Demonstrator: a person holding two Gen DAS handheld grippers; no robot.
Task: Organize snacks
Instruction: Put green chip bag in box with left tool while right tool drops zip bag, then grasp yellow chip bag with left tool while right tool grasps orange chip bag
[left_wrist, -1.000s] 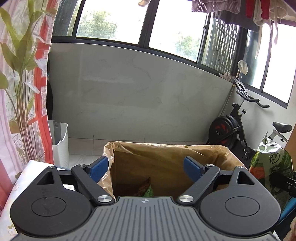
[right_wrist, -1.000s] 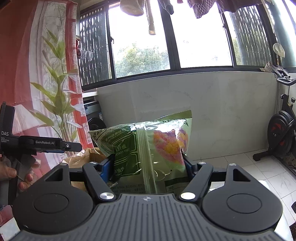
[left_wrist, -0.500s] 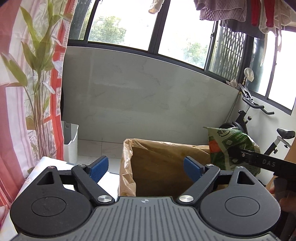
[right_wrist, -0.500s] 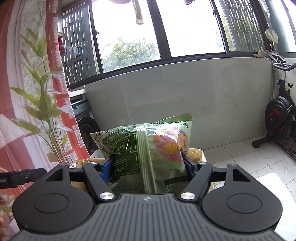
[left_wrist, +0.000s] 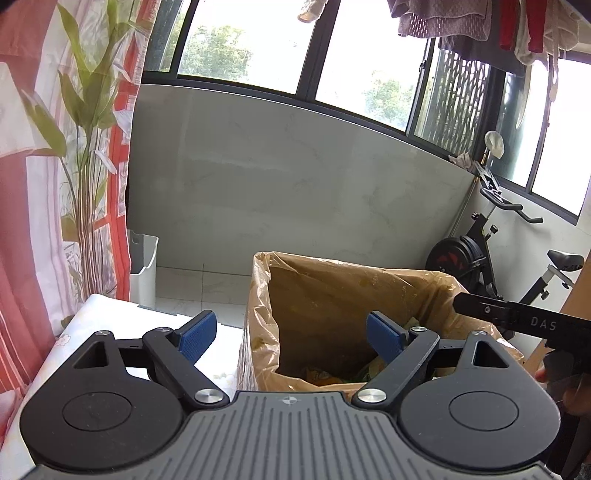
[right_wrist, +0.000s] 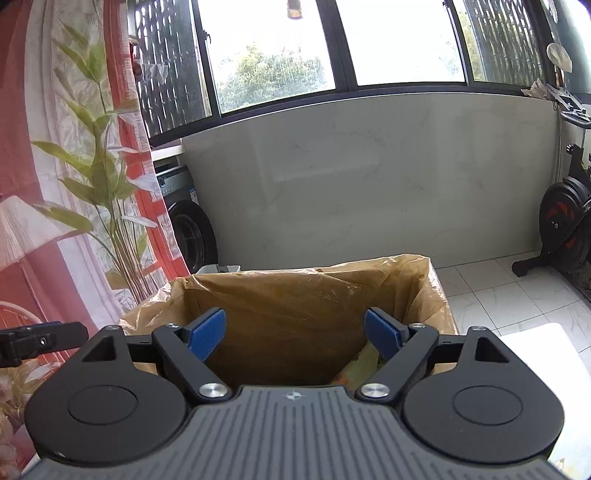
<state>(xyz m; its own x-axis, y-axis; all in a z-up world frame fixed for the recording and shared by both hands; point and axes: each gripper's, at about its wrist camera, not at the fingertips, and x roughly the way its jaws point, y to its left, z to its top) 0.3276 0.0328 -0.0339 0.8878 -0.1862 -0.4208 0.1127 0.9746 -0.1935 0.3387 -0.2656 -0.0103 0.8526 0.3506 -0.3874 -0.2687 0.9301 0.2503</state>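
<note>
Right hand-held gripper (right_wrist: 294, 334) agape and empty above the lined box (right_wrist: 439, 295), left hand-held gripper (left_wrist: 291, 334) likewise.

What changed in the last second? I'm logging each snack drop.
The right gripper let go of the green snack bag it held a second ago; its jaws are now open and empty over the lined box. The left gripper stayed open and empty, and shifted left of the box.
</note>
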